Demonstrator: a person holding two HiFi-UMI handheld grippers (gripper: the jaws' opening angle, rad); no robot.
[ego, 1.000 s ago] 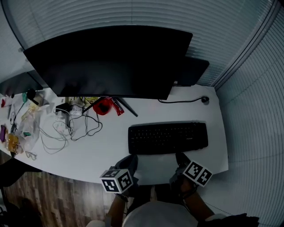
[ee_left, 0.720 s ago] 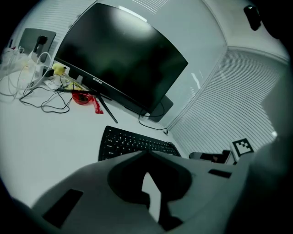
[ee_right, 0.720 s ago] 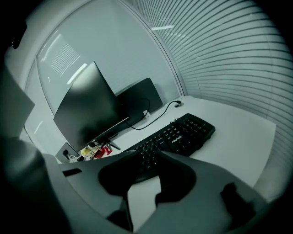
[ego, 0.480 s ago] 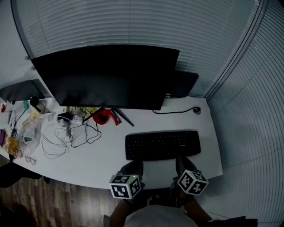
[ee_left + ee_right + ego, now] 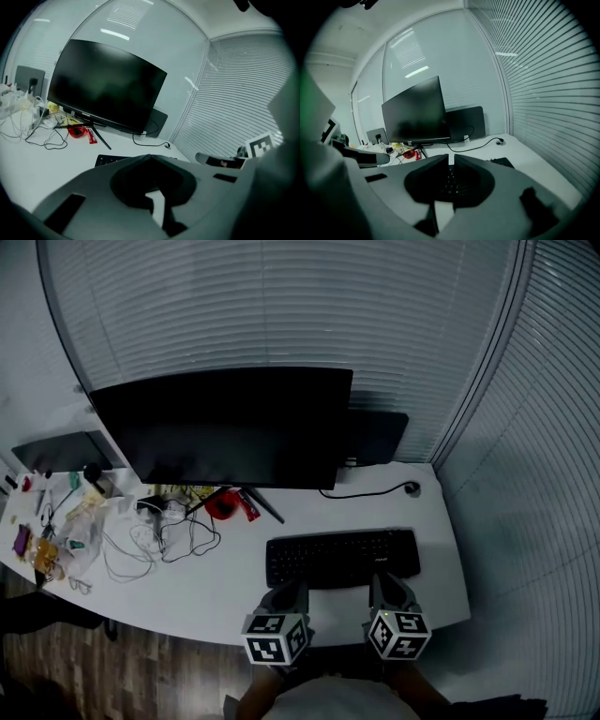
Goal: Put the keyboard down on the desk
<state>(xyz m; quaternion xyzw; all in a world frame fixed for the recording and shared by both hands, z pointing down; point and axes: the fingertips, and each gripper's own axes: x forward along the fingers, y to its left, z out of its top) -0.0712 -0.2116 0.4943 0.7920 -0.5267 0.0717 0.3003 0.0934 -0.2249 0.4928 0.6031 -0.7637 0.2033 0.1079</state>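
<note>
The black keyboard (image 5: 342,559) lies flat on the white desk (image 5: 216,587), in front of the monitor and to its right. Both grippers hover just in front of its near edge, clear of it. My left gripper (image 5: 284,594) is shut and empty; its closed tips (image 5: 151,157) hide most of the keyboard (image 5: 108,160). The jaws of my right gripper (image 5: 389,589) have just been closing, and only a narrow slit is left at the tips (image 5: 451,159). Nothing is between them. Keys of the keyboard (image 5: 451,180) show behind the slit.
A large dark monitor (image 5: 225,427) on a stand fills the back of the desk, with a dark panel (image 5: 380,439) behind its right side. Tangled cables (image 5: 173,535), a red object (image 5: 225,505) and small clutter (image 5: 56,531) lie at the left. Blinds close off the back and the right.
Both grippers have risen and rolled, so their marker cubes face up more squarely. The right jaws have narrowed. The keyboard lies still on the desk.
</note>
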